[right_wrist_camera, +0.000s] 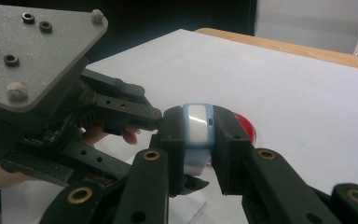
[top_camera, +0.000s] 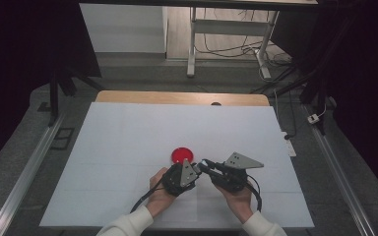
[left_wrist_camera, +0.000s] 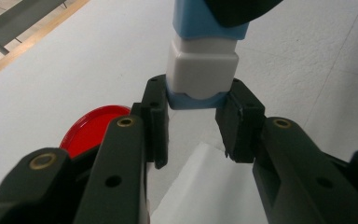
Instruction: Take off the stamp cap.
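Blue-and-white block (left_wrist_camera: 202,60), a small squared plastic piece with a blue body, a white mid-section and a blue end rim; held off the white tabletop (top_camera: 128,142) between both claws, near the front edge and just in front of the person. Left claw (left_wrist_camera: 196,119): jaws closed onto the block's lower blue rim, one pad on each side; the block runs up and away from these jaws along their own line. Right claw (right_wrist_camera: 200,135): jaws closed across the block's opposite, blue-rimmed end, a glossy white face showing between the pads. In the high view the left claw (top_camera: 193,169) and the right claw (top_camera: 205,164) meet tip to tip, so the block's long axis lies roughly level, running left to right from one claw to the other. Neither hand is nearer; each holds one end. Judgement: the coming move turns on that shared axis, a pull apart or a twist would have to act straight along it, or the piece may bind or slip from the narrow rim grip. Red round lid (top_camera: 182,155): flat on the tabletop just beyond the left claw, apart from the block. White paper sheet (left_wrist_camera: 209,186): lying below the left claw's jaws, not touched.
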A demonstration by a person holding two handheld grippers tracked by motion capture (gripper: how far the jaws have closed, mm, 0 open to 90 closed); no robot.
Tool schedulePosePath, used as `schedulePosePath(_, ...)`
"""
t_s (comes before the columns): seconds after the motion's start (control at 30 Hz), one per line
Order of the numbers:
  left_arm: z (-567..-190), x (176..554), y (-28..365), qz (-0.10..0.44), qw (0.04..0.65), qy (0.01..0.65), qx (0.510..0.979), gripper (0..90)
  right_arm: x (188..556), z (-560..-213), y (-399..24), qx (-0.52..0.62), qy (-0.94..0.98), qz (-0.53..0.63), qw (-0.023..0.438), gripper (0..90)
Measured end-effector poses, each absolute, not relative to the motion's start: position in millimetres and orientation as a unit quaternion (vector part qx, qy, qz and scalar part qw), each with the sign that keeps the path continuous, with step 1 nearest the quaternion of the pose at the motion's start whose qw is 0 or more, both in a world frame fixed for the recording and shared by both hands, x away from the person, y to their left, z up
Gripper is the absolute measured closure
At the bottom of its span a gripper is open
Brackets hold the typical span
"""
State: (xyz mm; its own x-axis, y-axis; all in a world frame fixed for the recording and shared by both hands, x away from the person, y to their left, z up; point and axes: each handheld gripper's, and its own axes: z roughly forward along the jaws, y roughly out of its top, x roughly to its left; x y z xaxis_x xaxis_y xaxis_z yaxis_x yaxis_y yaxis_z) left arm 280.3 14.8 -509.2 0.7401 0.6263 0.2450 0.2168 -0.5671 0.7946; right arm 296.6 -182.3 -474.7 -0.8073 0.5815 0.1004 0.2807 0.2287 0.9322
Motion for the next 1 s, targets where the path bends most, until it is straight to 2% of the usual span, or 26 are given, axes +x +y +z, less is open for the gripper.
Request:
schedulePosePath(0.4,-510.6,280.8,14.8,0.261,0.39,0.243,0.849,65.1,295.4,-475.3,-180.3,0.28,0.775,0.549,0.14,75.2)
schedulePosePath(0.5,-510.4,282.9,17.1,0.239,0.408,0.257,0.842,65.0,294.9,-474.4,-180.8,0.28,0.773,0.551,0.142,75.1)
schedulePosePath(1.0,-511.0,280.7,13.8,0.262,0.382,0.237,0.854,65.3,294.6,-475.9,-180.2,0.282,0.775,0.547,0.142,75.2)
